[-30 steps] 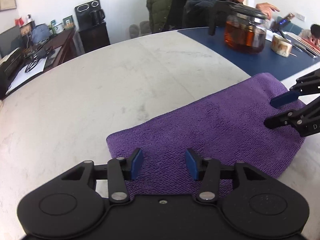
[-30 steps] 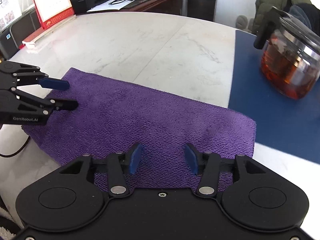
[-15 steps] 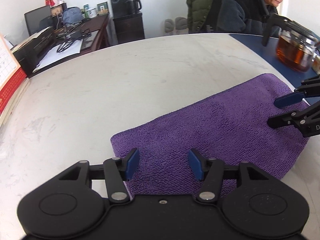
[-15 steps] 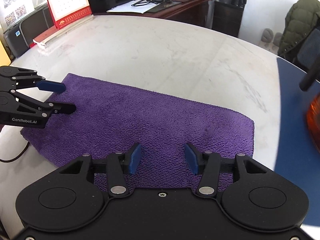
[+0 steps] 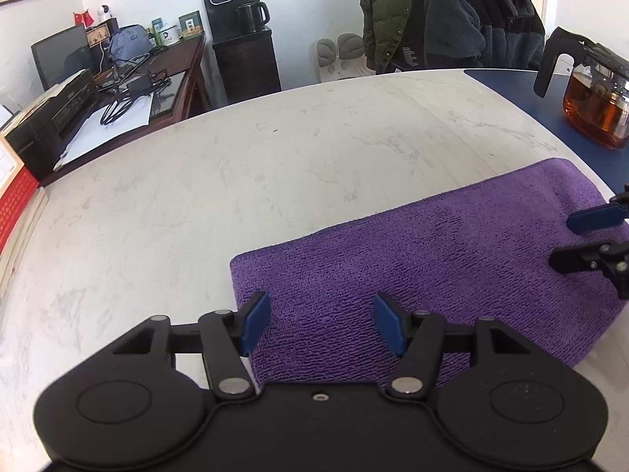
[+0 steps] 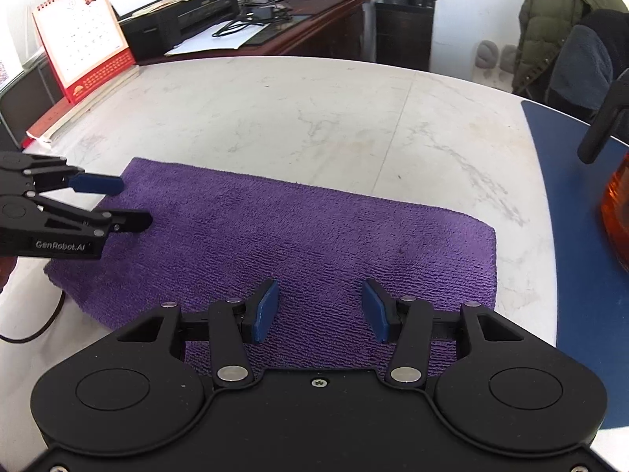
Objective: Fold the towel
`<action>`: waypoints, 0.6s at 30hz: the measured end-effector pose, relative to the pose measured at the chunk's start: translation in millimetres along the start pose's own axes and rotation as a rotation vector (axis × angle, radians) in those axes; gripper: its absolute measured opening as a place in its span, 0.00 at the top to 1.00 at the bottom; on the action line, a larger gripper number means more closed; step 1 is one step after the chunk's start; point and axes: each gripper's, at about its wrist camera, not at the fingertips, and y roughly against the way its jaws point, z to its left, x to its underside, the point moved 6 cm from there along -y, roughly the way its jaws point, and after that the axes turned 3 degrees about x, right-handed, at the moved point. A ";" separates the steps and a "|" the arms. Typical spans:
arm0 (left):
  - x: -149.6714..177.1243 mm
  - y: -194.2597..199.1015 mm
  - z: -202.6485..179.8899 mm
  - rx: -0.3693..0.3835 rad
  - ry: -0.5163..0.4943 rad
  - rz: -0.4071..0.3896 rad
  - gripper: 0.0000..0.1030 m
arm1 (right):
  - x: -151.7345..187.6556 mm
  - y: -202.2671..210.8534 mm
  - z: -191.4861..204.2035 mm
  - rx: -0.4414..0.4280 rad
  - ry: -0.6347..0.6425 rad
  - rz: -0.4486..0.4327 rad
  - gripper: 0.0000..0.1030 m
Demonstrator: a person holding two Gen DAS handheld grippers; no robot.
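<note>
While the purple towel (image 5: 428,275) lies flat in a folded strip on the pale marble tabletop (image 5: 243,181), both tools hover over its ends w/ nothing held: left tool (image 5: 321,324) gapes wide above the left end, right tool (image 6: 319,310) wide too above the right end, near the blue mat (image 6: 582,244). Glass teapot (image 5: 593,114) sits on that mat, apart from the towel.

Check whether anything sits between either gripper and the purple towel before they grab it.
Nothing visible does. The left gripper and right gripper both hang open directly over the towel, one near each end, with only bare cloth between their fingers. The teapot stands off on the blue mat, clear of both.
</note>
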 end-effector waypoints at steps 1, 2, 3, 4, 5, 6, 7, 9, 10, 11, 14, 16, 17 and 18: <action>-1.5 -2.6 1.9 0.001 0.002 0.003 0.44 | 0.5 -0.1 0.4 0.007 -0.005 -0.001 0.53; -1.9 -3.0 1.9 0.001 0.004 0.007 0.44 | 0.8 -0.3 0.6 0.013 -0.011 -0.001 0.53; -1.7 -3.1 1.9 0.000 0.008 0.010 0.44 | 0.9 -0.5 0.8 0.019 -0.016 -0.001 0.53; -2.4 -3.7 2.9 0.000 0.017 0.015 0.44 | 0.6 -0.9 1.1 0.023 -0.021 -0.002 0.53; -2.7 -3.9 3.9 -0.001 0.030 0.022 0.44 | 0.5 -1.0 1.4 0.026 -0.025 -0.003 0.51; -3.0 -4.1 4.8 -0.002 0.043 0.029 0.44 | 1.0 -0.4 1.5 0.027 -0.033 -0.006 0.49; -3.4 -4.0 5.7 -0.006 0.062 0.040 0.44 | 1.6 0.2 1.9 0.025 -0.041 -0.010 0.47; -4.5 -2.5 7.2 -0.024 0.093 0.062 0.44 | 2.8 0.5 3.2 0.018 -0.056 -0.014 0.39; -4.0 0.3 7.3 -0.042 0.103 0.072 0.44 | 2.8 0.3 4.8 0.014 -0.056 -0.014 0.36; -3.5 3.1 7.3 -0.060 0.112 0.082 0.42 | 2.9 0.9 6.0 0.010 -0.057 -0.015 0.28; 0.5 19.5 6.3 -0.085 0.134 0.090 0.27 | 6.0 11.4 4.8 0.006 -0.071 -0.042 0.21; 3.5 33.3 3.6 -0.097 0.141 0.085 0.21 | 8.1 18.4 4.0 0.003 -0.080 -0.060 0.18; 4.6 40.5 1.8 -0.110 0.143 0.082 0.18 | 9.1 21.9 3.6 0.002 -0.084 -0.068 0.14; 5.8 47.7 -0.1 -0.124 0.144 0.078 0.17 | 10.2 25.5 3.2 0.001 -0.089 -0.077 0.11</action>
